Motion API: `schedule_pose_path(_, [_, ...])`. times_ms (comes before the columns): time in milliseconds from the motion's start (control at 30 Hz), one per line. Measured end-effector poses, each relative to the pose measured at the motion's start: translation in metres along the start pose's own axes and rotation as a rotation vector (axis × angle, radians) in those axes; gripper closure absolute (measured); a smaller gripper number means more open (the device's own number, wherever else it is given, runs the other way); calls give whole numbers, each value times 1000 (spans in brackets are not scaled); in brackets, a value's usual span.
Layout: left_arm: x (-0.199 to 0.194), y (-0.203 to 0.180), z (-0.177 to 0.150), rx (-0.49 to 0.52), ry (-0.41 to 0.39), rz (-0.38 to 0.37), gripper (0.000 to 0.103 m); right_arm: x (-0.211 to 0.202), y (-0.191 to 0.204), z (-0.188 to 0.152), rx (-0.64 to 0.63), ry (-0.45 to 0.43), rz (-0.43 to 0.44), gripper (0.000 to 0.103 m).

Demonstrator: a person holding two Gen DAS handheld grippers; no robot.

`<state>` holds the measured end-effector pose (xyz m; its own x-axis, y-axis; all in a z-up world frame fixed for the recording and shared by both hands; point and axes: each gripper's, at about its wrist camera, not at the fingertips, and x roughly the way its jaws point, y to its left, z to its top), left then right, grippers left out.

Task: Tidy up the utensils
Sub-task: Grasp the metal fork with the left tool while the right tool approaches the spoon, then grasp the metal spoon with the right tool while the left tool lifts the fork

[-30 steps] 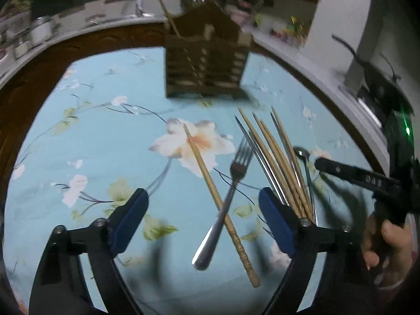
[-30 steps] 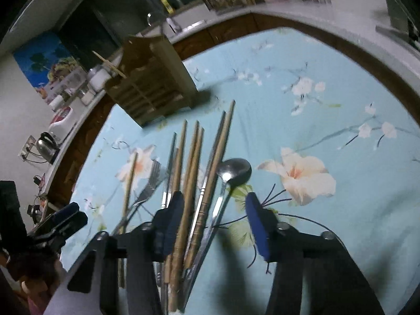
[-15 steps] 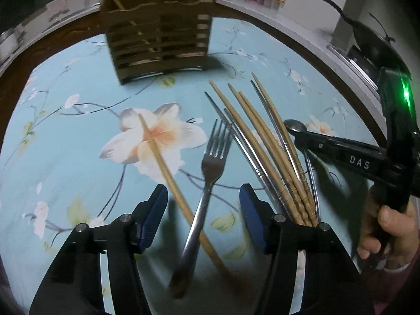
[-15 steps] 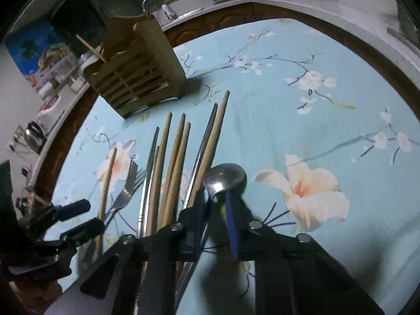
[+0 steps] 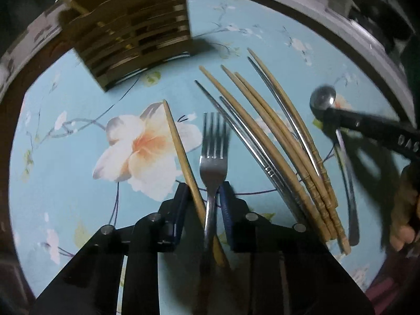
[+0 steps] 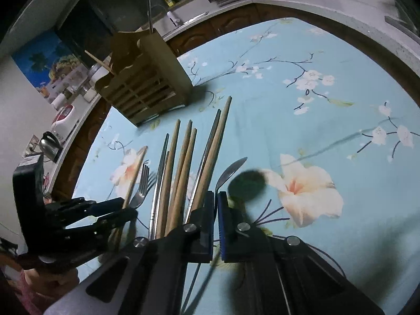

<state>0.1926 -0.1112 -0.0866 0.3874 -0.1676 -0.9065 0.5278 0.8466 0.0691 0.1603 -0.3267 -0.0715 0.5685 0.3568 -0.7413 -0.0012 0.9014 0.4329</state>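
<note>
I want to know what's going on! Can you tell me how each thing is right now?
Left gripper: closing around fork and one chopstick.
Right gripper: shut on spoon.
Fork: lying flat.
Single chopstick: flat beside fork.
Spoon: bowl lifted.
Chopstick bundle: lying loose.
Wooden holder: upright, one stick inside.

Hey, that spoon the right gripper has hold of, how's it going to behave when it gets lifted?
The spoon looks like polished metal, so probably stiff but slippery between the flat pads. The right gripper pinches its thin neck just behind the bowl, leaving the long handle hanging, so it may pivot or droop. It seems light enough to lift easily.
</note>
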Motion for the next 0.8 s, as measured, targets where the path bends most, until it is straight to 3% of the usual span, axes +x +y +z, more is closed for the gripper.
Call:
schedule_pose_path(233, [-3, 0, 0, 20, -13, 9, 95, -11, -1, 1, 9, -26, 22, 101])
schedule_pose_path(533, [-38, 36, -19, -191, -160, -161, 98, -28, -2, 2, 16, -69, 34, 101])
schedule_pose_path(600, [-45, 47, -25, -256, -201, -240, 98, -30, 0, 3, 13, -72, 38, 101])
schedule_pose_path(667, [-41, 57, -27, -317, -172, -303, 98, -32, 2, 3, 12, -78, 43, 101])
schedule_pose_path(800, [-26, 61, -34, -354, -93, -276, 98, -33, 5, 3, 1, -77, 39, 101])
